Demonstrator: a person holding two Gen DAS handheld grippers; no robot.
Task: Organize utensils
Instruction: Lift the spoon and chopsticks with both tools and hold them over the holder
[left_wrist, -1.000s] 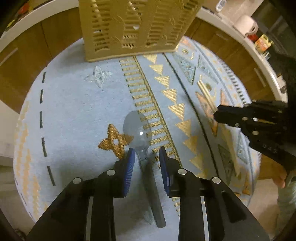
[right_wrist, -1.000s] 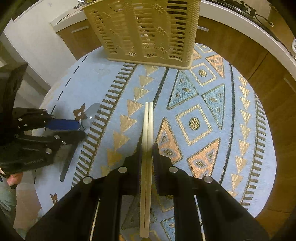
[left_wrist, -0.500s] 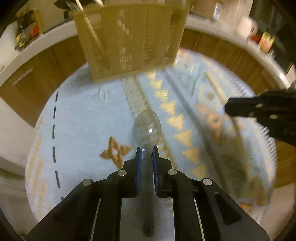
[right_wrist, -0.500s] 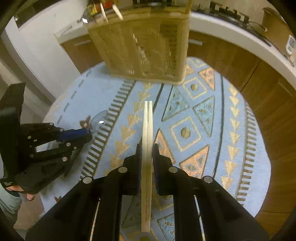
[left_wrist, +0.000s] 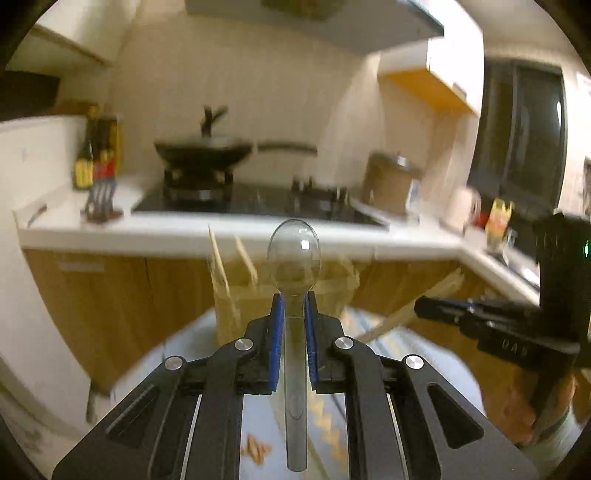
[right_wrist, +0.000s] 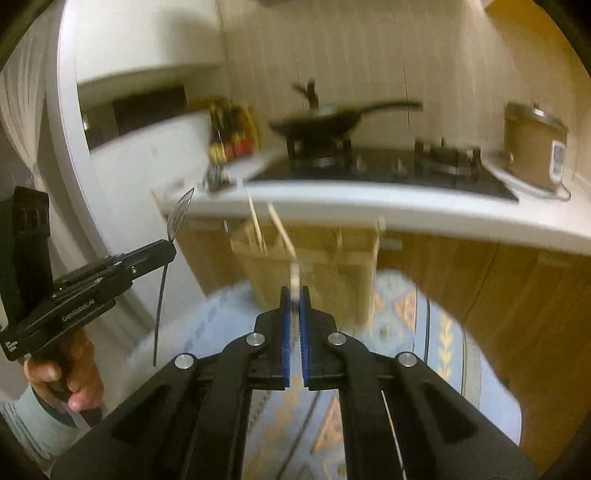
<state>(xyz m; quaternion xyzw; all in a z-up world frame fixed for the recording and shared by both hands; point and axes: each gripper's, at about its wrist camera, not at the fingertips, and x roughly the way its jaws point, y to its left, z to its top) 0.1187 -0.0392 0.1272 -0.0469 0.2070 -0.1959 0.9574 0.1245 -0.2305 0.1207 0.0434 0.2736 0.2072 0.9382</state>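
- On the left, the left gripper (left_wrist: 293, 314) is clamped on the handle of a clear plastic spoon (left_wrist: 294, 258). The bowl stands up above the blue pads, and the dark handle hangs down below them between the fingers.
- From the right wrist view that same spoon (right_wrist: 180, 214) shows edge-on, lifted clear of the patterned blue round rug (right_wrist: 424, 325) and tilted a little.
- In the middle, beyond both tools, stands the tan slotted plastic utensil basket (right_wrist: 332, 269) on the rug, with a couple of pale sticks poking out of its left side. It is blurred, so I cannot tell how it is divided inside.
- To do this step well, I would say each tool should be carried over the basket rim before it is tipped, handle end down, and only released once the lower end is inside. The spoon's hanging handle could catch on the rim if brought in too low.
- On the right, the right gripper (right_wrist: 294, 295) is closed on a pair of pale wooden chopsticks (right_wrist: 294, 280), which point ahead towards the basket, their tips near its front wall.
- The two tools are well apart, so they need not cross.
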